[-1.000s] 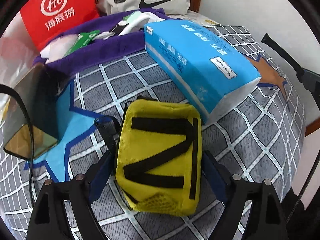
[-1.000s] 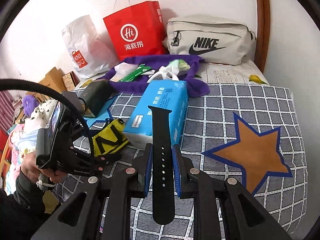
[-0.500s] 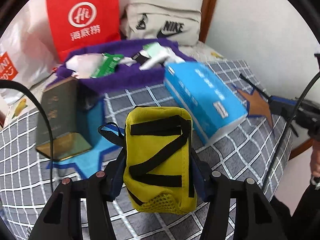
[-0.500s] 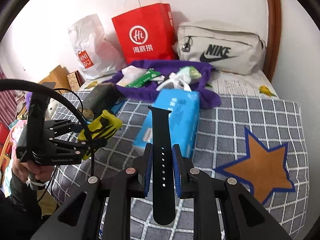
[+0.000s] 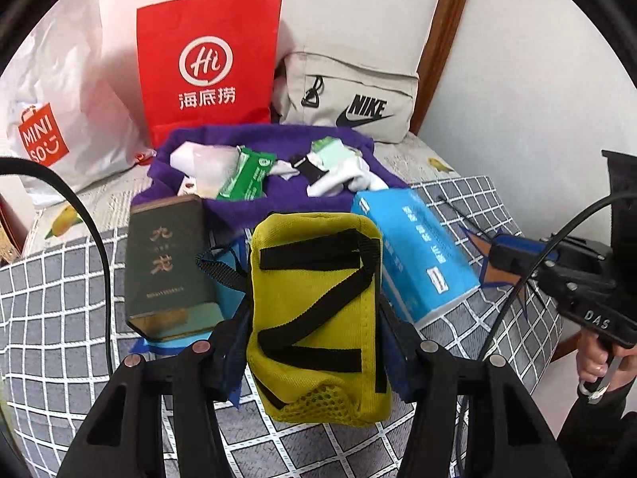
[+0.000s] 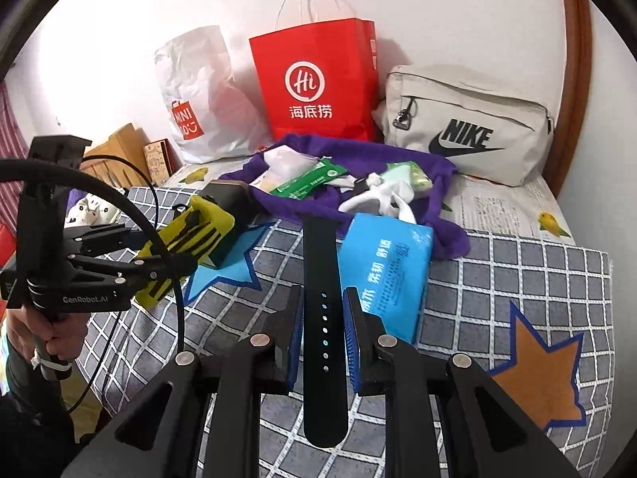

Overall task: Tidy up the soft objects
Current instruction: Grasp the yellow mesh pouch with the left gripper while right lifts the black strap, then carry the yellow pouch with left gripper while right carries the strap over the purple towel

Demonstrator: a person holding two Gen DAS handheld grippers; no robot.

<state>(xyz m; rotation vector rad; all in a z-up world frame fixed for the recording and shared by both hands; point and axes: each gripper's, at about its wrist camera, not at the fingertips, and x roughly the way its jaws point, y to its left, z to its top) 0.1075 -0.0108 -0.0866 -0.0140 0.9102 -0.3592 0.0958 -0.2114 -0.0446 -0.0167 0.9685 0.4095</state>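
yellow pouch (image 5: 316,310): 1 | watch strap (image 6: 323,318): 1 | tissue pack (image 5: 414,255): 1 | shopping bags (image 5: 207,67): 2 | Nike bag (image 5: 350,99): 1 | green sachets (image 5: 249,175): perhaps 2

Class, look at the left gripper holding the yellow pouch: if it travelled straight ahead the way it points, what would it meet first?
Probably the purple cloth with its small packets, directly beyond the yellow pouch held in the left gripper. Depth is unclear; the dark green box and blue tissue pack flank that line.
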